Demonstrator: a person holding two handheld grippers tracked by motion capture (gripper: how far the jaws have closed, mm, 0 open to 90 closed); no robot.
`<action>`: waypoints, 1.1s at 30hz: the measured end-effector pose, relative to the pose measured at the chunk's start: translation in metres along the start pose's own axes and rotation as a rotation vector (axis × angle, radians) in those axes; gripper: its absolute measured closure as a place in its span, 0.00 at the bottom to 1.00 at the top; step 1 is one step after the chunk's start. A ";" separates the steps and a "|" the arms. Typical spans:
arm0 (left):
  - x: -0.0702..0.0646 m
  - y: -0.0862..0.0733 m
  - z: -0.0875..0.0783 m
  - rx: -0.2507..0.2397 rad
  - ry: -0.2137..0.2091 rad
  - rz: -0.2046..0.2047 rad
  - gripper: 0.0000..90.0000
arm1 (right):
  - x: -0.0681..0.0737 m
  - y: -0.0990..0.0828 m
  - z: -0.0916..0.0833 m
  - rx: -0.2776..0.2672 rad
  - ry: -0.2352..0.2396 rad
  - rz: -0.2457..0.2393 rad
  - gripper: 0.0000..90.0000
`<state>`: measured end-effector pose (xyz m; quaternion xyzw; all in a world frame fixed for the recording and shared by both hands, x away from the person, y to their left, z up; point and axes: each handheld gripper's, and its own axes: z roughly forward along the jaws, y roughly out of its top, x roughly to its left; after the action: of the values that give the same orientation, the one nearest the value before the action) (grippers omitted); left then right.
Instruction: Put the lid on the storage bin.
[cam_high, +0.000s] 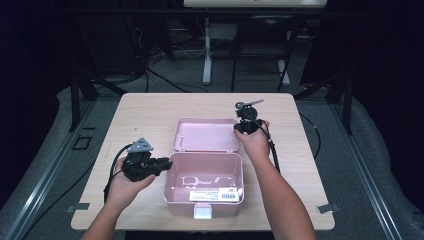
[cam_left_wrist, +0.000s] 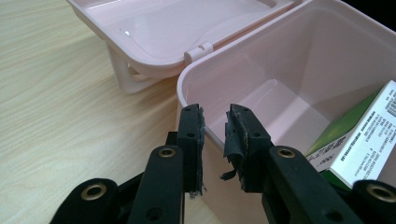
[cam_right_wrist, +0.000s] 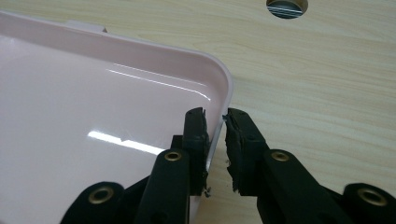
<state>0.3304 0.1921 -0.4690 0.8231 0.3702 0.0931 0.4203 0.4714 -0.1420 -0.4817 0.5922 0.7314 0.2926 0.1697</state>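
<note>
A pale pink plastic box (cam_high: 172, 186) stands open near the table's front, its lid (cam_high: 205, 134) laid flat behind it. Inside the box lies a green and white carton (cam_left_wrist: 364, 140) with a barcode label (cam_high: 215, 195). My left gripper (cam_high: 167, 162) straddles the box's left wall (cam_left_wrist: 196, 84), and its pads (cam_left_wrist: 198, 135) are closed on the rim. My right gripper (cam_high: 238, 128) sits at the lid's right edge. The lid's rim (cam_right_wrist: 223, 79) runs between its jaws. One pad (cam_right_wrist: 198, 130) lies against the inner face, and the other stands a sliver off the outside.
The wooden table (cam_high: 145, 115) has bare room on the left and at the back. A cable hole (cam_right_wrist: 286, 5) lies beyond the lid's corner. A white latch (cam_high: 202, 212) hangs on the box's front wall. Desk legs and chairs stand on the floor behind the table.
</note>
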 end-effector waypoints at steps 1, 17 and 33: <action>0.000 0.000 0.000 0.000 0.000 0.002 0.83 | 0.000 0.000 0.000 0.000 -0.001 0.002 0.87; 0.000 0.000 0.000 0.000 -0.001 -0.003 0.84 | 0.005 0.002 -0.007 -0.036 -0.016 0.011 0.90; 0.000 0.000 0.000 -0.004 0.004 -0.008 0.84 | 0.007 0.008 -0.028 -0.100 -0.010 -0.024 0.92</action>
<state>0.3305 0.1917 -0.4691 0.8205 0.3744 0.0938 0.4216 0.4597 -0.1401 -0.4545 0.5756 0.7219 0.3239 0.2062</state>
